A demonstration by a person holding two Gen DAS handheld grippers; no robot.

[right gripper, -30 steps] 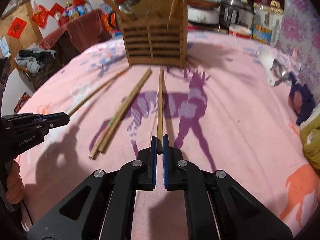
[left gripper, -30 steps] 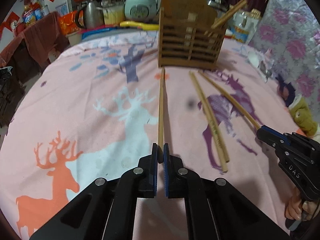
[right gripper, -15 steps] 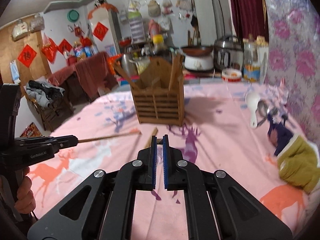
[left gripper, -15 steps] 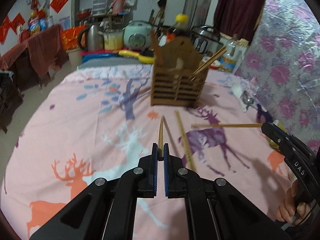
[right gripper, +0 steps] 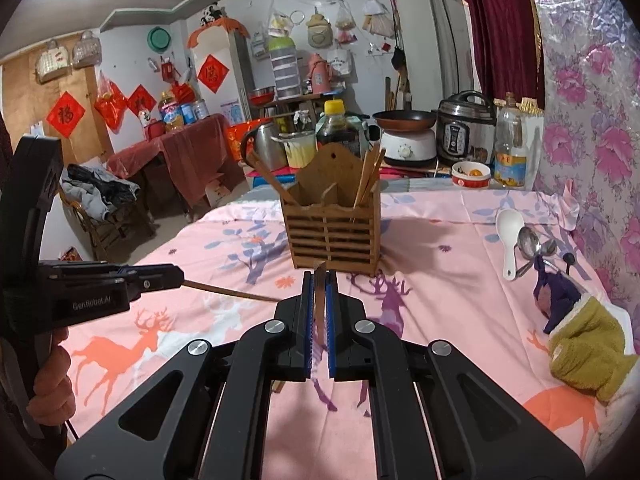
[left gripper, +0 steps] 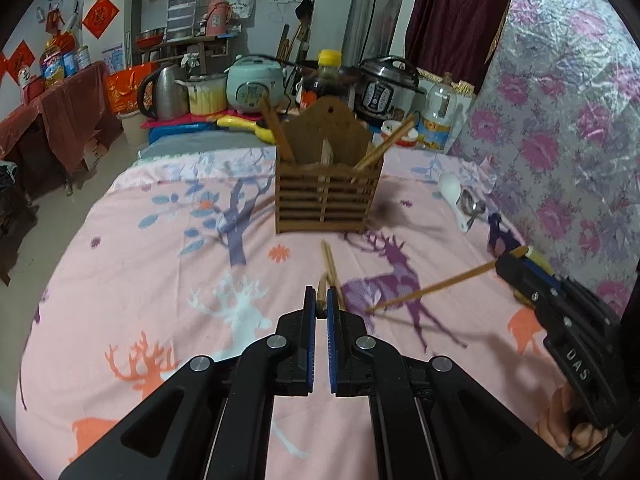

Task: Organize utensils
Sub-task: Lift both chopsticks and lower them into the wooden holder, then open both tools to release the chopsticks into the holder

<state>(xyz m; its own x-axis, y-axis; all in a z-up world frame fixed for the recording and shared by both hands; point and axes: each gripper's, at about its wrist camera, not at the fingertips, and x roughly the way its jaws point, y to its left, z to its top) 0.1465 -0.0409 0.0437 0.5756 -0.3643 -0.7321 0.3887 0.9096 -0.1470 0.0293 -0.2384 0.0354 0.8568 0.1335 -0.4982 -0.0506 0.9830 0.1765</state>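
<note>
You've lifted both chopsticks off the cloth: left gripper [left gripper: 318,300] pinches one, right gripper [right gripper: 319,284] the other (two remain down); holder [left gripper: 328,184] next.

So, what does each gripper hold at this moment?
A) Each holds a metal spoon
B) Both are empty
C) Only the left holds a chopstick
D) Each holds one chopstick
D: the left gripper is shut on a chopstick that sticks out from it, and the right gripper is shut on another chopstick, both lifted above the pink tablecloth.
</note>
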